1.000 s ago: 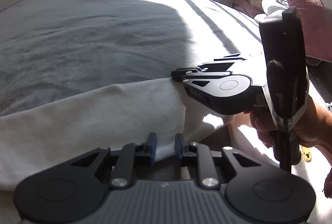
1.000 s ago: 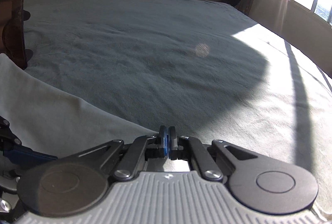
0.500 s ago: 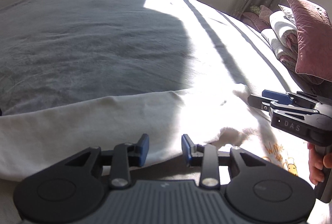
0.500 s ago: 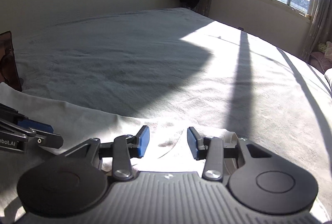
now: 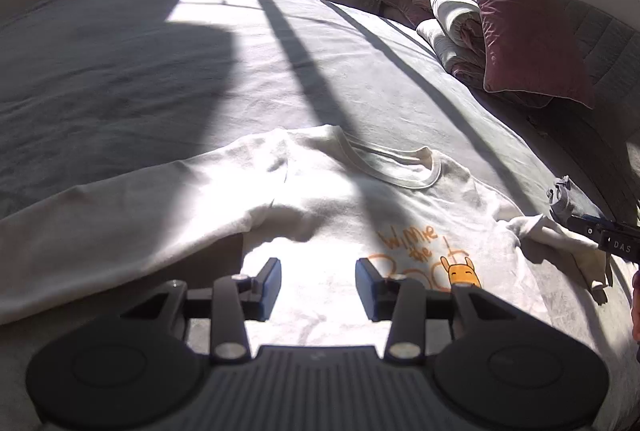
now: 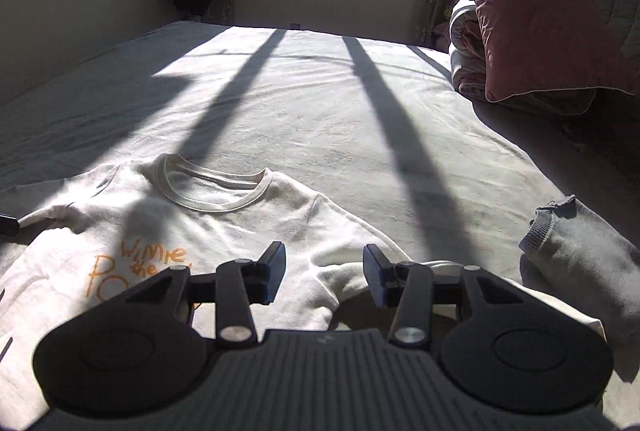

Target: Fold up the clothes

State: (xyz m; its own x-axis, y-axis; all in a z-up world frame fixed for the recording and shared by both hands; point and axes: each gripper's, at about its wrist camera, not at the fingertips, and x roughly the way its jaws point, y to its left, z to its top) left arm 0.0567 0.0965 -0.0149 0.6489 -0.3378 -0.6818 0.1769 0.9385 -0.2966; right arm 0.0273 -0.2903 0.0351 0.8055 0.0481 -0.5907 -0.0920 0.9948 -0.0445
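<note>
Cream shirt [image 5: 328, 207] lies face up on your bed [image 6: 320, 103], collar toward the window. Your left gripper [image 5: 318, 289] and right gripper [image 6: 325, 273] hover over it, jaws apart, empty.

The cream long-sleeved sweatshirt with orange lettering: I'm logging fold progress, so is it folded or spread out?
Spread out. The cream long-sleeved sweatshirt lies face up on the grey bed cover, collar and print showing, sleeves out sideways.

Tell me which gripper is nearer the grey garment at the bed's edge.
Right. The right gripper hangs open just left of the grey garment; the left gripper is over the white sweatshirt's chest, further away.
</note>
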